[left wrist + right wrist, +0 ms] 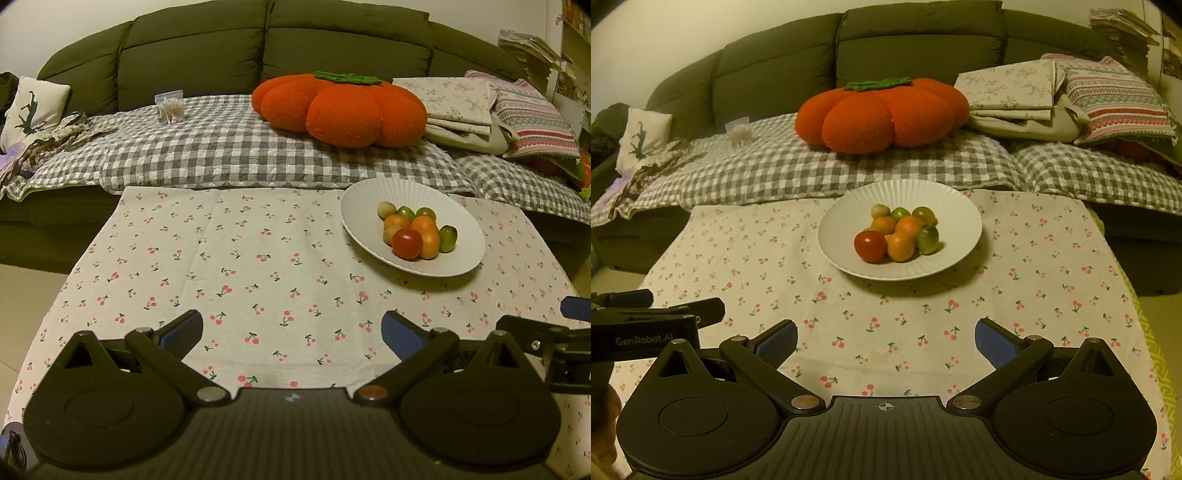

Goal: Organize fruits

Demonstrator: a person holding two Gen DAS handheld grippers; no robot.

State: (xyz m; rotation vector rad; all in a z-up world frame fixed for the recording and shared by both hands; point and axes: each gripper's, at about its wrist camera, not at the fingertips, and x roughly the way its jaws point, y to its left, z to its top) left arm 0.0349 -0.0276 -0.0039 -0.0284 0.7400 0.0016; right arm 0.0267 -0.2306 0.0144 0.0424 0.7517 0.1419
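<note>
A white ribbed plate sits on the cherry-print tablecloth toward the far side. It holds several small fruits: a red one, orange ones, green ones and a pale one. In the left wrist view the plate lies at the right with the red fruit in front. My left gripper is open and empty over the near cloth. My right gripper is open and empty, well short of the plate.
A dark green sofa stands behind the table with a grey checked blanket, an orange pumpkin cushion, folded linens and a striped pillow. The left gripper's body shows at the right view's left edge.
</note>
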